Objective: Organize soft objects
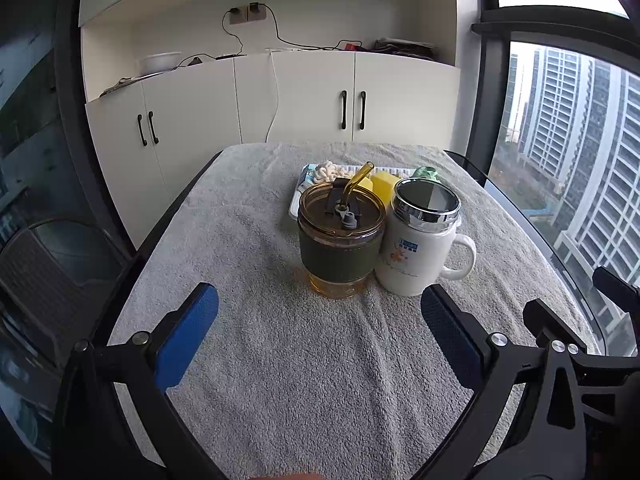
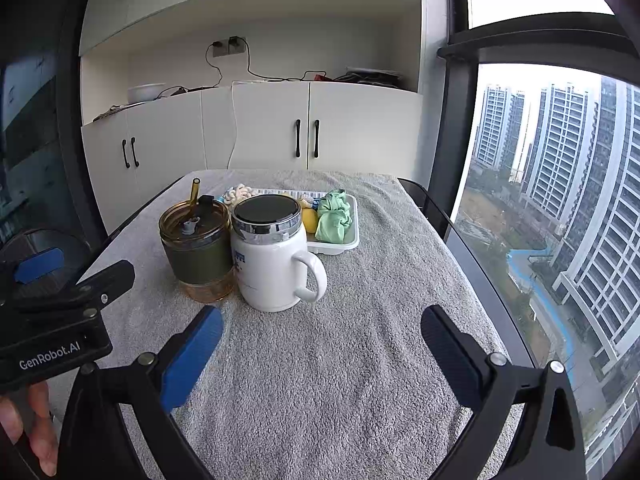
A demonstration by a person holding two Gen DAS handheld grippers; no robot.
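- I am holding the left gripper (image 1: 319, 332) low over the grey terry towel covering the table (image 1: 280, 380), its blue-padded fingers (image 1: 188, 336) spread wide with nothing between them, I judge so that either cup or the tray can be approached
- I am keeping the right gripper (image 2: 322, 344) alongside, its fingers equally wide apart and empty; the left unit's black body (image 2: 52, 344) is showing in the right wrist view, reading "GenRobot.AI"
- The amber glass tumbler with a dark green sleeve and straw (image 1: 341, 236) and the white lidded ceramic mug (image 1: 420, 240) are standing touching, blocking the way; the mug is bearing a small blue label and a floral print, too small to read
- The soft things are lying behind them in the white plastic tray (image 2: 352, 240): a mint green cloth bundle (image 2: 334, 216), a yellow sponge-like block (image 1: 384, 186), a cream knotted rope piece (image 1: 326, 172)
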